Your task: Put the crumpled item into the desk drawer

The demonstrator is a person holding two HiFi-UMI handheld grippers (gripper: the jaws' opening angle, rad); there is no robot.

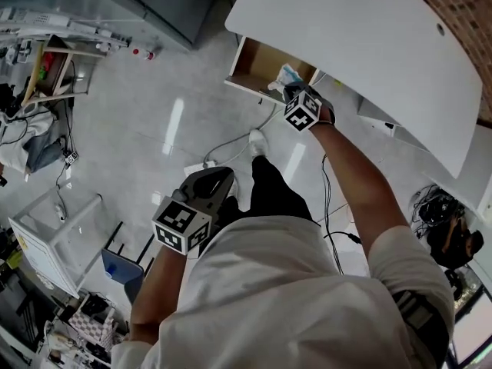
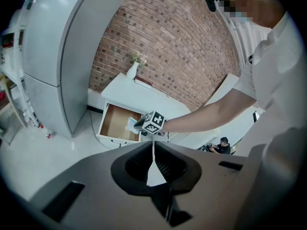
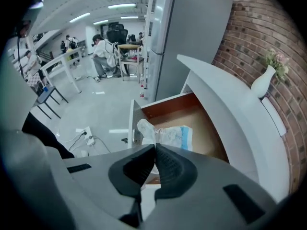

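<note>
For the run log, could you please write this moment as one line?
right gripper: shut on crumpled item; over open drawer; left gripper: shut, empty

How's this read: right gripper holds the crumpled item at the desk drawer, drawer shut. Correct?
No: the desk drawer is open, as the right gripper view shows. The right gripper does hold the crumpled item at it.

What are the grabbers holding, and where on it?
The right gripper pinches the crumpled item by its near edge, over the open drawer. The left gripper is shut and holds nothing.
</note>
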